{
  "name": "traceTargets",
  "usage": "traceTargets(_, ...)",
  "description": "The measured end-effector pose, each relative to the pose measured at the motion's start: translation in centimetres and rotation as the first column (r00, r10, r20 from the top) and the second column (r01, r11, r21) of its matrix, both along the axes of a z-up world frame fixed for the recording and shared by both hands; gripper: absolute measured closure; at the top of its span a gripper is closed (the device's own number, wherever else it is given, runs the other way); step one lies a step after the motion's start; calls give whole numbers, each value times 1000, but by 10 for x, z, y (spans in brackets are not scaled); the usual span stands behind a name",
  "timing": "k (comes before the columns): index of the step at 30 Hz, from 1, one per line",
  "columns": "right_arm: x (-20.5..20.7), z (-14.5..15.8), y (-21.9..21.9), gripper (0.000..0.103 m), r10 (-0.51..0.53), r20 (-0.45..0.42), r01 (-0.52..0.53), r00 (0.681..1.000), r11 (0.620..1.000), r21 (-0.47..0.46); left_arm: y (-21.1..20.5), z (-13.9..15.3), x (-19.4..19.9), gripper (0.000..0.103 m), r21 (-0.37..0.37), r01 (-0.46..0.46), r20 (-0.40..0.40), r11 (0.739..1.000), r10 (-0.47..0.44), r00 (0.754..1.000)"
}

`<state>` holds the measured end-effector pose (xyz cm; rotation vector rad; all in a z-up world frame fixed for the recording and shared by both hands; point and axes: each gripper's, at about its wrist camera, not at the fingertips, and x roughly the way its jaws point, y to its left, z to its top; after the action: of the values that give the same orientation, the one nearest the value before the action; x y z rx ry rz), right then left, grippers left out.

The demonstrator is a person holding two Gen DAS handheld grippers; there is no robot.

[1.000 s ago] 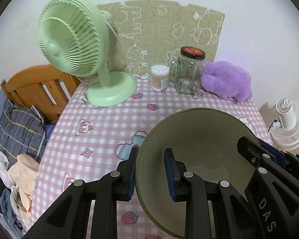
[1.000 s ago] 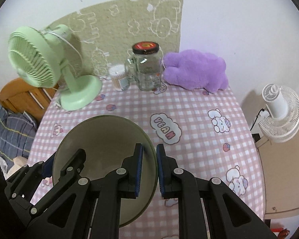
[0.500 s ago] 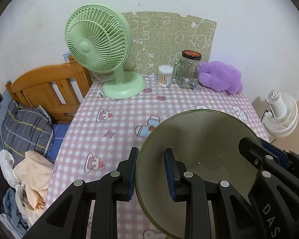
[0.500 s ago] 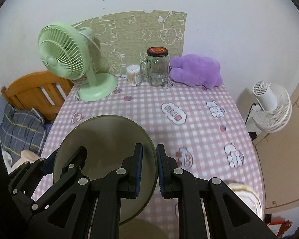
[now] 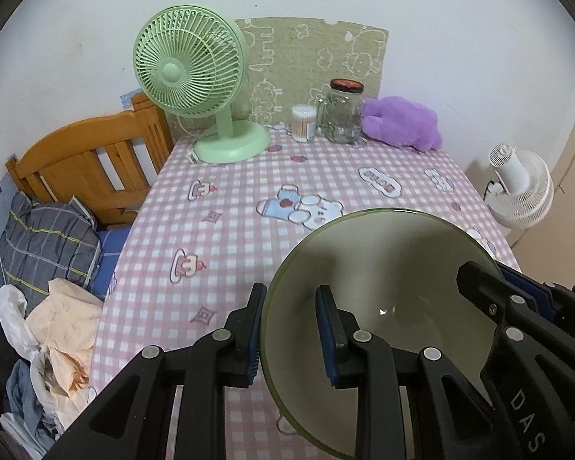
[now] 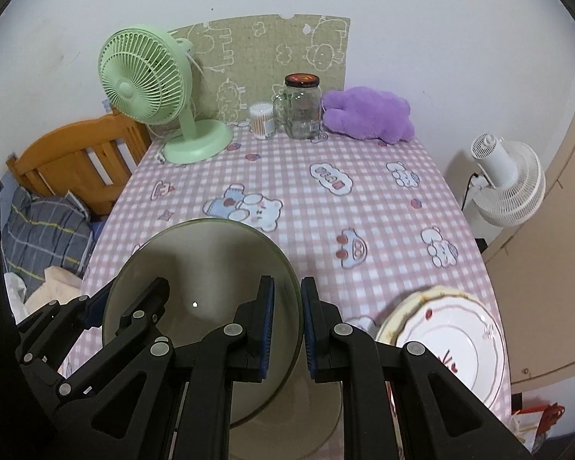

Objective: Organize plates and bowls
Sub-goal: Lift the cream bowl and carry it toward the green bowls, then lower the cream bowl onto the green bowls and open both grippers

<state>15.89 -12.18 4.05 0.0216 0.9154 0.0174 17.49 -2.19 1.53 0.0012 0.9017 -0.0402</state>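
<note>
- The left gripper (image 5: 289,339) is clamped on the left rim of the olive glass bowl (image 5: 383,299), one blue pad outside the wall and one inside.
- The right gripper (image 6: 287,324) is clamped on the bowl's opposite rim in the same way, so the bowl hangs tilted between the two, above the near part of the pink checked table (image 5: 249,211).
- Only the right wrist view shows a white plate with a scalloped rim (image 6: 446,339), lying on the table just right of the bowl, and a round shadow on the cloth under the bowl.
- Only the left wrist view shows the heap of clothes (image 5: 53,329) on the floor, left of the bowl.
- Both views show, beyond the bowl at the table's far edge, a green fan (image 5: 195,80), a cotton-swab tub (image 5: 303,122), a glass jar (image 5: 341,113) and a purple plush (image 5: 400,122).
</note>
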Motion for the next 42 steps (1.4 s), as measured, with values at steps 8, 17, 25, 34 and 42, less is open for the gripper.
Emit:
traceTargets(8,-23,-11,-11,86,-20,-29,20,999,1000,-1,-10,-12,-19,79,-15,40,-17,999,-40,999)
traceTargets(17,-35,-35,-20,86,-39,-75,40,996,999,10,-18,-36,-29,79,-5,64,-58,998,-64,996)
traceTargets(25,-36,-50,-20,86,-57,-122,57,991,998,-2,-20,-47,-28,79,-16,71,-98,997,-72,993)
traceTargets(34,-28,-59,-19,86,-67,-155,64,986,998,-28,-23,-57,-22,79,-20,88,-126,996,-90,988)
traceTargets(42,-23,-64,-22,86,-78,-160,68,984,996,-64,-28,-67,-15,79,-29,112,-166,993,-115,979)
